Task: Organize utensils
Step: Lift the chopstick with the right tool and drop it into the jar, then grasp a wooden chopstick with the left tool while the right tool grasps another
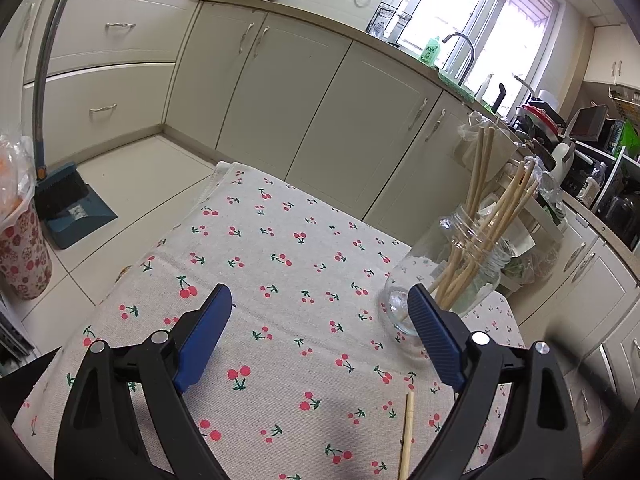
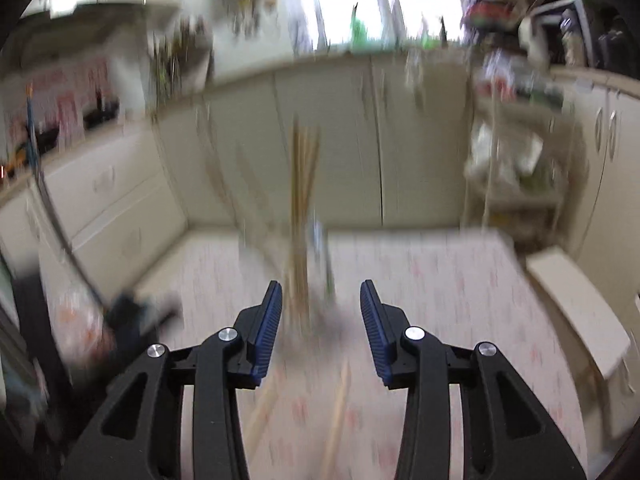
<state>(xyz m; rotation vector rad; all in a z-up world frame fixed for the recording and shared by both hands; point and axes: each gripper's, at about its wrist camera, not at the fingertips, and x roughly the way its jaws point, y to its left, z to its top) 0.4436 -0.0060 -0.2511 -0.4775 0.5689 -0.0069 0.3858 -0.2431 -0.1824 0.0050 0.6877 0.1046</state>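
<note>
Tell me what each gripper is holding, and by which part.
Nothing is held. The left gripper stands wide open over the cloth, beside the jar. The right gripper is open too, with loose chopsticks lying on the table below it.

Before you lies a beige tablecloth printed with red cherries (image 1: pixel 280 264). On the tiled floor to your left stands a blue dustpan with a brush (image 1: pixel 70 206), beside a floral-patterned bin lined with clear plastic (image 1: pixel 22 248). Cream cabinet doors (image 1: pixel 304 112) run behind, with a green dish-soap bottle (image 1: pixel 431 52) near the curved metal tap (image 1: pixel 464 54).
</note>
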